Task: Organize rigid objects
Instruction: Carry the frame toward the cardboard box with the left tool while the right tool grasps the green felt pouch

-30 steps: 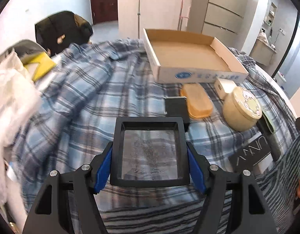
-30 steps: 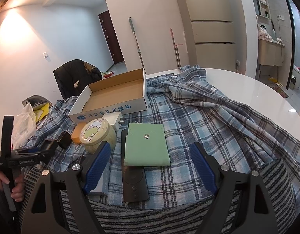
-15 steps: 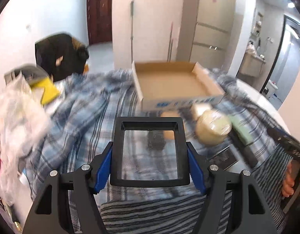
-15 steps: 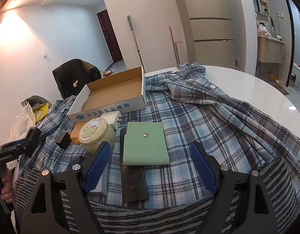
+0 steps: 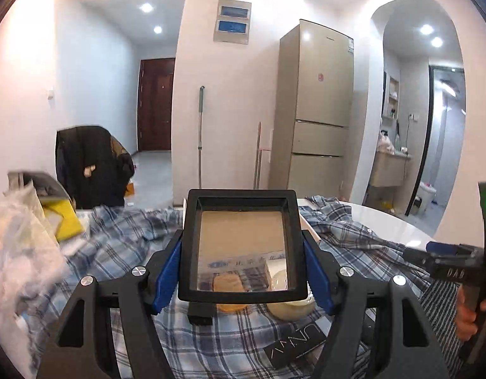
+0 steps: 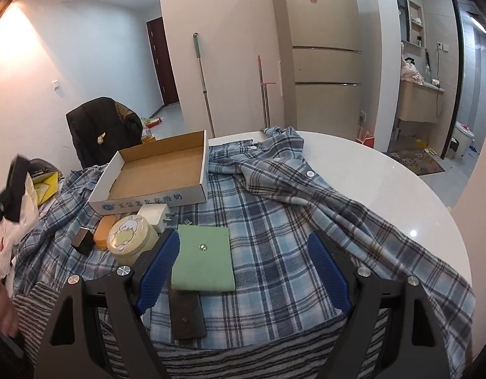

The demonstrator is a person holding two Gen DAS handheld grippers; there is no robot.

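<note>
While my left gripper (image 5: 243, 271) hangs above the table, its blue pads (image 5: 167, 273) press on either side of a black-framed clear lid (image 5: 242, 246), which I hold lifted and tilted up toward the room. Through the clear pane I can make out the inside of the cardboard box (image 6: 162, 175), an orange soap-like block (image 5: 227, 285) and the round cream tin (image 5: 291, 300) lying below on the plaid shirt (image 5: 116, 246). A small black block (image 5: 199, 313) shows just under the frame's lower edge, and a black carton with pale lettering (image 5: 295, 345) lies nearer to me, to the right.

From my right wrist view, the open box sits at the far left of the spread, with the black block, the orange piece and the tin with its rabbit picture in a cluster just in front of it. A white plug adapter (image 6: 153, 216) sits between the tin and the box. My right gripper (image 6: 243, 271) is spread wide with nothing between its fingers; the green pouch (image 6: 203, 257) lies flat just inside the left finger, resting partly on a dark flat slab (image 6: 186, 315). The white round table (image 6: 385, 173) stretches off to the right beyond the shirt.
</note>
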